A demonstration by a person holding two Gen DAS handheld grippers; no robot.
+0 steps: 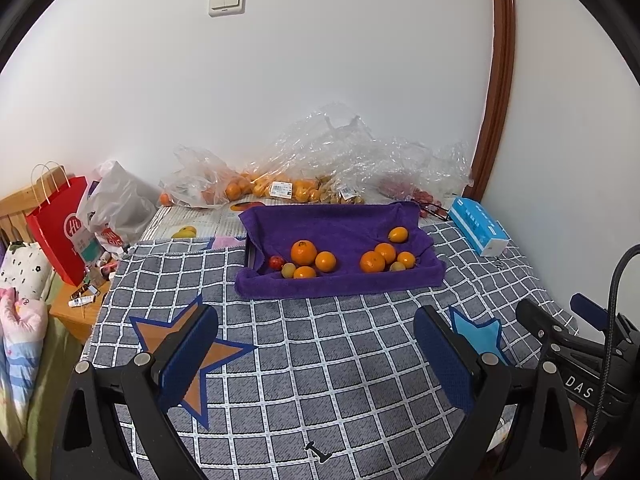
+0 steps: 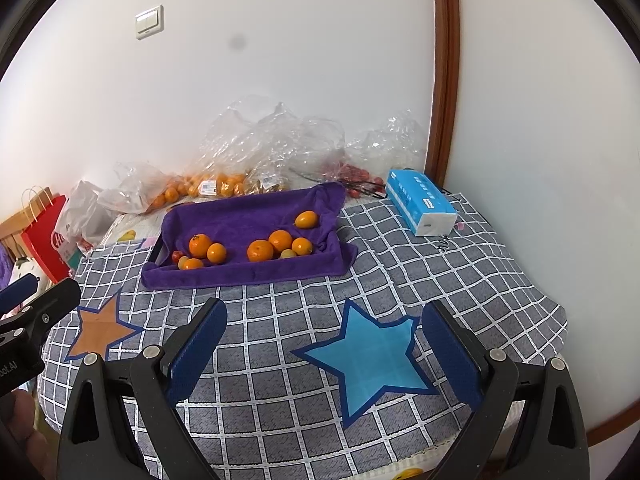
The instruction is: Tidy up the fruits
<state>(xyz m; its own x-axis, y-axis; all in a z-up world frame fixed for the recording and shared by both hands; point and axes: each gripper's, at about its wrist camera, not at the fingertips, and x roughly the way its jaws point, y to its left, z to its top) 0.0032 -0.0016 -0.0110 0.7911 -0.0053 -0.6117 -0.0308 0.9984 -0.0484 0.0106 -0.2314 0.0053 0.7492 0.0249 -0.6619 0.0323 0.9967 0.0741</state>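
Two grippers are being held wide open over the checked cloth (image 2: 280,360), with nothing between their fingers.

Left gripper (image 1: 316,354) is being held near the orange star (image 1: 192,360), and right gripper (image 2: 324,350) is being held over the blue star (image 2: 376,356). Farther out, the fruits are being kept in a tray lined with a purple towel (image 1: 340,224): one bunch of oranges (image 1: 304,253) on its left side, another bunch (image 1: 385,251) on its right, one small orange (image 1: 398,234) apart. Bags of fruit (image 1: 256,184) are lying by the wall.

A grey checked cloth (image 2: 280,360) covers the bench; a purple towel-lined tray (image 2: 240,276) lies far, a tissue pack (image 2: 420,208) far right.
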